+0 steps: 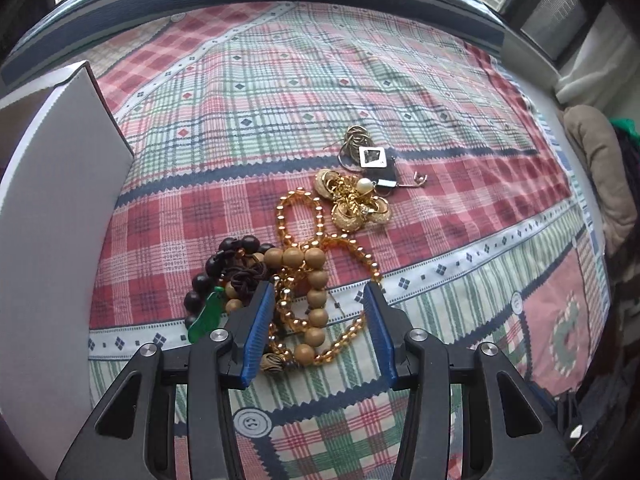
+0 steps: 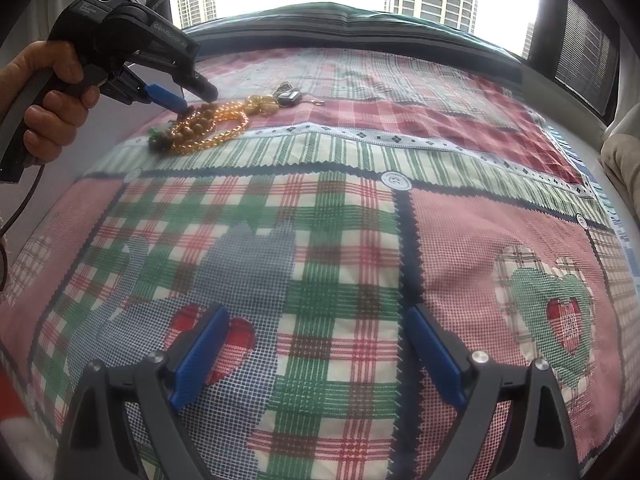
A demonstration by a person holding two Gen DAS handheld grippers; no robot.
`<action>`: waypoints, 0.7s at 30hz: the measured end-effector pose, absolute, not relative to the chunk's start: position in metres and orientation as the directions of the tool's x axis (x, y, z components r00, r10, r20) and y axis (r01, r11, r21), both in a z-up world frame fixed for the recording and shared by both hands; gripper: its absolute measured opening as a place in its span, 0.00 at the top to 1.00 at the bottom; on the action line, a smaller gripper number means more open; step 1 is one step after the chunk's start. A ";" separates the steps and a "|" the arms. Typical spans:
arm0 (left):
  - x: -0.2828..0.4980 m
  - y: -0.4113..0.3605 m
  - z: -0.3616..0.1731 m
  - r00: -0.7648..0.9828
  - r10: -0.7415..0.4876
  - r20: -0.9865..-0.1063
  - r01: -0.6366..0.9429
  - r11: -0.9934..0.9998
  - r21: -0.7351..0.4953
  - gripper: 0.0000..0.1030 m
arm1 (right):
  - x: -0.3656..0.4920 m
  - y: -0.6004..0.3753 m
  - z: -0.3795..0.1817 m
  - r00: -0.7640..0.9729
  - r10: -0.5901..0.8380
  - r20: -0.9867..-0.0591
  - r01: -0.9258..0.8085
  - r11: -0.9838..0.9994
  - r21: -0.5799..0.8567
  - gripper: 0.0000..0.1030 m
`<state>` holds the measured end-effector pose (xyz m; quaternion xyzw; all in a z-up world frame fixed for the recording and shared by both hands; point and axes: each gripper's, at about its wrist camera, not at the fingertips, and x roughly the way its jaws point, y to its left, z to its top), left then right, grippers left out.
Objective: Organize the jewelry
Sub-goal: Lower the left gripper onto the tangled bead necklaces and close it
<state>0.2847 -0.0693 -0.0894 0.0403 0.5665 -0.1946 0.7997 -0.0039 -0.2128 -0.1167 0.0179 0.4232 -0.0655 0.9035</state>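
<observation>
**Left gripper settling over the bead pile**

A tangle of beaded jewelry is lying on the plaid patchwork bedspread (image 1: 440, 92): a strand of round tan wooden beads (image 1: 316, 300), a looping string of clear amber beads (image 1: 292, 208), and dark brown beads (image 1: 200, 284) with a green pendant (image 1: 208, 316). The tan strand's long axis is running near to far; the amber loop is pointing away toward a cluster of gold earrings (image 1: 352, 200) farther off.

The left gripper (image 1: 320, 308) is pointing steeply down, its blue fingers (image 1: 260, 320) standing partly apart, straddling the tan strand. No pad appears to be pressing on a bead yet. This looks like the pick-up step; the next move calls for closing on one strand without dragging its neighbours.

A white box (image 1: 60, 200) is standing just left of the pile. The right gripper (image 2: 316, 344) is hovering wide apart and empty over the near bedspread.
</observation>
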 end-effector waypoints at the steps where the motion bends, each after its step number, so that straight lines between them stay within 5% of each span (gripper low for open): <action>1: 0.284 -0.072 -0.093 0.290 -0.239 -0.927 0.361 0.924 -0.126 0.55 | -0.003 -0.213 -0.117 0.634 -0.104 -0.766 0.134 0.991 -0.023 0.09; 4: 0.285 -0.079 -0.103 0.295 -0.186 -0.937 0.367 0.928 -0.069 0.55 | -0.003 -0.211 -0.117 0.635 -0.105 -0.765 0.136 0.990 -0.024 0.08; 8: 0.285 -0.083 -0.108 0.298 -0.157 -0.942 0.396 0.918 -0.027 0.81 | -0.003 -0.212 -0.117 0.640 -0.103 -0.762 0.133 0.991 -0.023 0.08; 14: 0.283 -0.051 -0.090 0.225 -0.354 -0.908 0.321 0.907 -0.273 0.84 | -0.004 -0.211 -0.117 0.641 -0.103 -0.760 0.133 0.991 -0.023 0.08; 21: 0.259 -0.022 -0.080 0.218 -0.456 -0.863 0.320 0.869 -0.379 0.91 | -0.004 -0.210 -0.117 0.643 -0.105 -0.759 0.135 0.991 -0.023 0.08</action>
